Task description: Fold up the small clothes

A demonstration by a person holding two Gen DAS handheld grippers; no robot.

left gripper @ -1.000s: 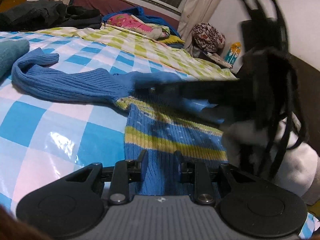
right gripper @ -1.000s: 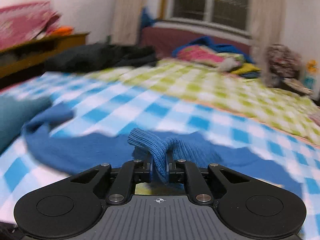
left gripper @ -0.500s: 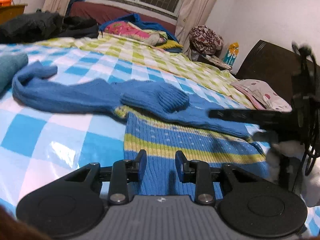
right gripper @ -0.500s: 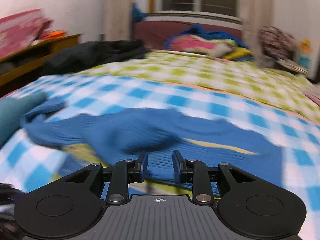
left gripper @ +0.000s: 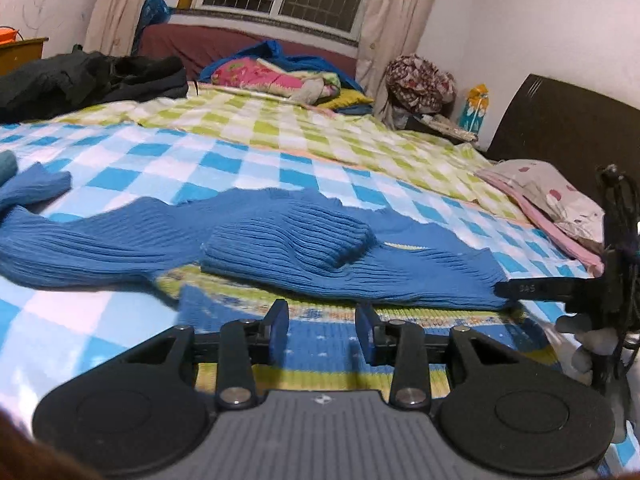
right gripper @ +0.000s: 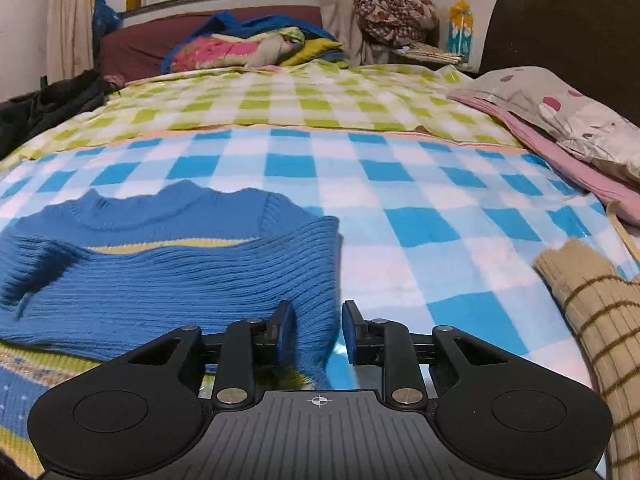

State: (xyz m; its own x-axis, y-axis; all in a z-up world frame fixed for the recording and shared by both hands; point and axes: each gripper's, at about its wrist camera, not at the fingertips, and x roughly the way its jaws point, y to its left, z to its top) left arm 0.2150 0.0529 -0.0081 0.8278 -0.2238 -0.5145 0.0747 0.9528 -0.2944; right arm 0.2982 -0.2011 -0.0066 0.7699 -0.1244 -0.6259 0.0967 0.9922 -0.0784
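Observation:
A small blue knit sweater (left gripper: 280, 256) with yellow-green stripes lies flat on the blue checked bed cover (left gripper: 248, 168). One sleeve is folded across its chest; the other sleeve stretches out to the left. My left gripper (left gripper: 322, 334) is open and empty just above the striped lower body. The same sweater shows in the right wrist view (right gripper: 160, 280), with the folded sleeve's edge in front. My right gripper (right gripper: 318, 330) is open and empty over the sweater's right edge. It also shows at the right of the left wrist view (left gripper: 560, 292).
A beige striped knit garment (right gripper: 600, 320) lies at the right. A spotted pillow (right gripper: 560, 112) and pink cloth sit by the dark headboard (right gripper: 560, 20). Black clothes (left gripper: 88, 80) and bright bedding (left gripper: 272, 76) lie at the far side. A teal cloth (left gripper: 6, 164) sits at the left edge.
My right gripper has let go of the sleeve, which now lies across the sweater's chest, and has drawn back to the right. My left gripper stays open over the lower body.

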